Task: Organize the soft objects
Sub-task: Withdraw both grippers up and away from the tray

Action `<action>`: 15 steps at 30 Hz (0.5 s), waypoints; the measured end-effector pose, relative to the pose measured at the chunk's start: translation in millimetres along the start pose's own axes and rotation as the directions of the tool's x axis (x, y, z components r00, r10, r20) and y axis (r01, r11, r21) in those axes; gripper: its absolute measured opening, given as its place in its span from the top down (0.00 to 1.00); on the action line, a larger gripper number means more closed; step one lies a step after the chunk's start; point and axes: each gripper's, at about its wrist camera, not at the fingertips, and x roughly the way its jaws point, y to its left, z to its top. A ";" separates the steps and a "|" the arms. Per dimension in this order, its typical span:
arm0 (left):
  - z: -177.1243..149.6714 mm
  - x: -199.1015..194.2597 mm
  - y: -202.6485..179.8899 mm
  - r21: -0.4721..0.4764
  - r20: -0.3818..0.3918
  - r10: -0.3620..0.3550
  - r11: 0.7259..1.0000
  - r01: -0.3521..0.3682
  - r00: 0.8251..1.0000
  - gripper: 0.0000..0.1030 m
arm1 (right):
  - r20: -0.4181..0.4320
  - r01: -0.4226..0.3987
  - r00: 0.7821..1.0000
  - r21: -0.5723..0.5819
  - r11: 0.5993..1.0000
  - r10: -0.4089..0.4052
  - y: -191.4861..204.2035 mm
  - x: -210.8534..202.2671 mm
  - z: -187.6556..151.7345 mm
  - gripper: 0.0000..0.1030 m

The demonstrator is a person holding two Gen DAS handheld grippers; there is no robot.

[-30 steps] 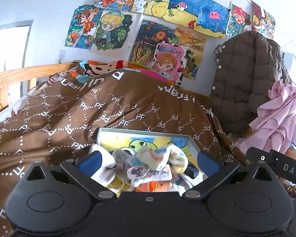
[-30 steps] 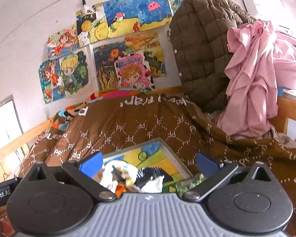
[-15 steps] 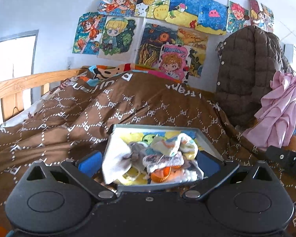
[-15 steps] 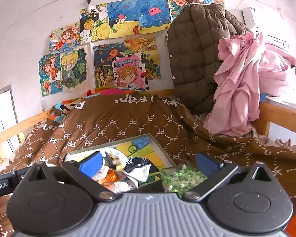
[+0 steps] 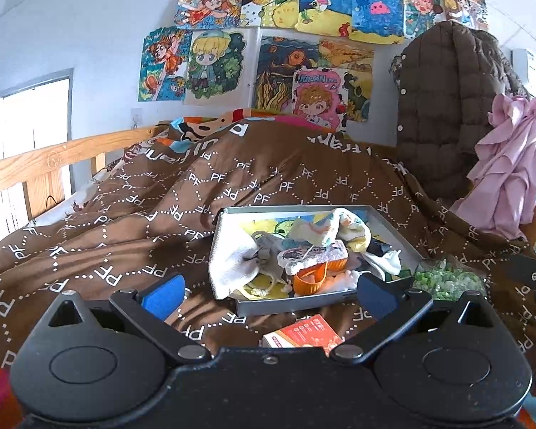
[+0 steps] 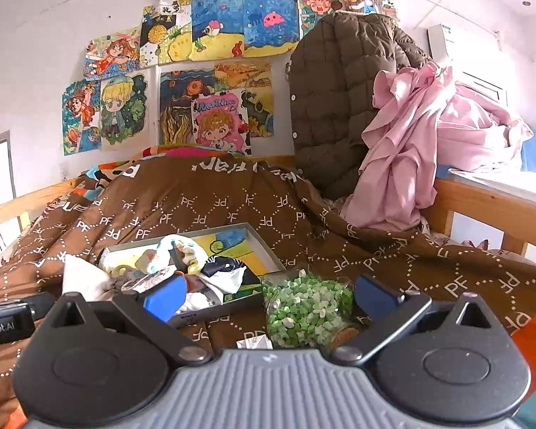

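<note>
Partly hidden: socks (image 5: 325, 232) heaped in tray (image 5: 393, 228).

Brown quilt (image 5: 253, 186) with white dotted diamonds, grey tray (image 5: 293, 305), pink cloth (image 6: 403, 164)

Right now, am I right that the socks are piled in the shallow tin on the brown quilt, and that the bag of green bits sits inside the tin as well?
Not quite. The socks are piled in the tin on the brown quilt, but the bag of green bits lies outside the tin, on the quilt by its near right corner. The right wrist view shows this most clearly.
</note>
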 end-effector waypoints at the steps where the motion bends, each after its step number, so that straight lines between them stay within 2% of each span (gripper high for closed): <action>1: -1.5 -4.3 0.0 0.004 0.003 -0.002 1.000 0.002 1.000 0.01 | 0.000 0.003 1.000 -0.001 1.000 -0.003 0.1 -3.3 -1.4 0.00; 11: -14.5 -24.1 -10.0 0.063 0.003 0.015 0.998 -0.015 1.000 0.01 | -0.001 0.042 0.999 -0.019 0.999 -0.042 -2.3 -22.8 -14.9 0.00; 15: -21.0 -23.2 -13.5 0.084 -0.033 0.033 0.996 -0.030 0.999 0.01 | -0.008 0.074 0.997 -0.030 0.997 -0.074 -3.7 -23.0 -18.4 0.00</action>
